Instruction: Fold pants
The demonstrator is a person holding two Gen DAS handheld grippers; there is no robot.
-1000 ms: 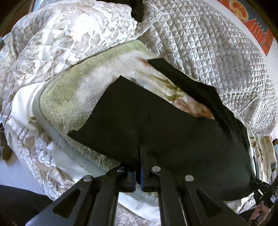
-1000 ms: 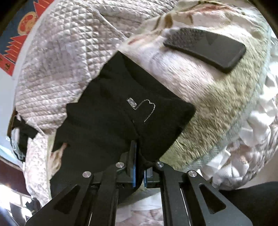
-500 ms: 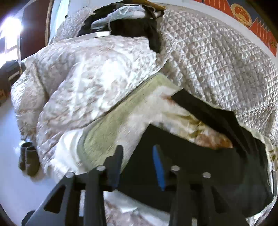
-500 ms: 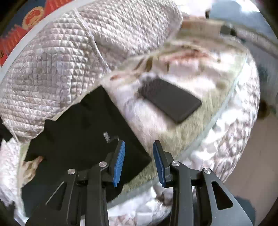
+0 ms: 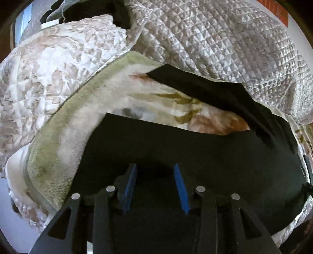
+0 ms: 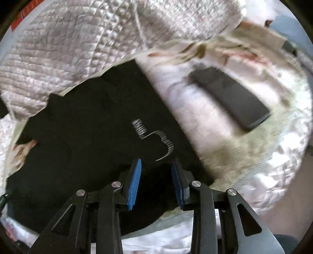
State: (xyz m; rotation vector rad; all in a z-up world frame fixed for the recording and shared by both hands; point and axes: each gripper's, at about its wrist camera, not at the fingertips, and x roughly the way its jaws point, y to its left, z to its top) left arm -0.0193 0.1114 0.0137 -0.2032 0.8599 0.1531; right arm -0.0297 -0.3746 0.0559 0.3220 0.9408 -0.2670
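Note:
The black pants lie spread on a plush green-edged floral blanket on a bed. In the left wrist view one leg runs across the front and the other angles away behind it. My left gripper is open and empty, low over the near leg. In the right wrist view the pants show a small white logo. My right gripper is open and empty, just over the pants' edge near the logo.
A dark phone lies on the blanket to the right of the pants. A grey quilted cover is bunched behind the pants. A floral quilt lies at the left, with dark clothes piled beyond.
Both grippers were shut on the pants a second ago. They let go, opened and lifted back, and now sit low over the cloth again, open.

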